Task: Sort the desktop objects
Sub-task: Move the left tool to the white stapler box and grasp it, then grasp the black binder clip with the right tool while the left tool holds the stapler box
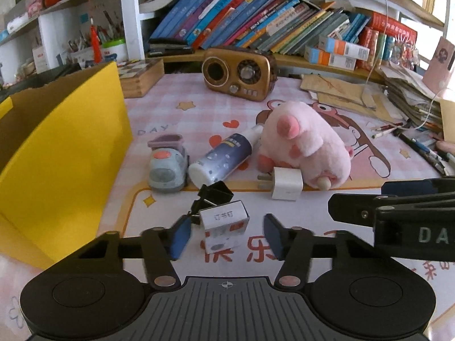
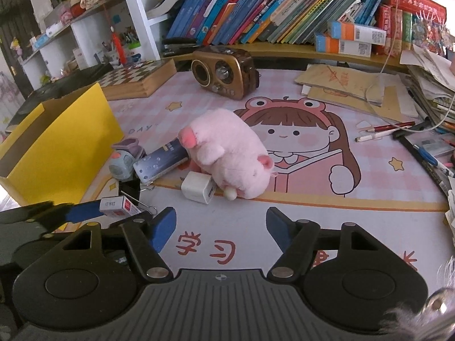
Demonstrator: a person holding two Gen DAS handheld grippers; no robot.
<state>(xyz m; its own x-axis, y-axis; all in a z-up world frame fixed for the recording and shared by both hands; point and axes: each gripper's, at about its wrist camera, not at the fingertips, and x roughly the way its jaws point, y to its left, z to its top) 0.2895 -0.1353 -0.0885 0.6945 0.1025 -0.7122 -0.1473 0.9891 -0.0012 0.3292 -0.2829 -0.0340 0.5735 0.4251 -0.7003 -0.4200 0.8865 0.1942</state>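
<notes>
Clutter covered the pink cartoon mat (image 2: 284,216) on the counter. The left gripper (image 1: 226,234) had its jaws released on either side of a small white staple box (image 1: 224,227), with a gap showing on each side of the box, so nothing was grasped. Just beyond the box lay a black binder clip (image 1: 214,194). Farther off lay a white charger plug (image 1: 285,183), a grey toy robot (image 1: 167,164), a dark blue bottle (image 1: 220,160) on its side, and a pink plush pig (image 1: 304,142) touching the plug. A yellow cardboard box (image 1: 65,153) stood at the left, open. A brown retro radio (image 1: 240,74) sat at the far edge below the bookshelf (image 1: 256,20). The right gripper (image 2: 220,233) hung to the right of the left one, its jaws released over bare mat, with the plug and pig beyond.
</notes>
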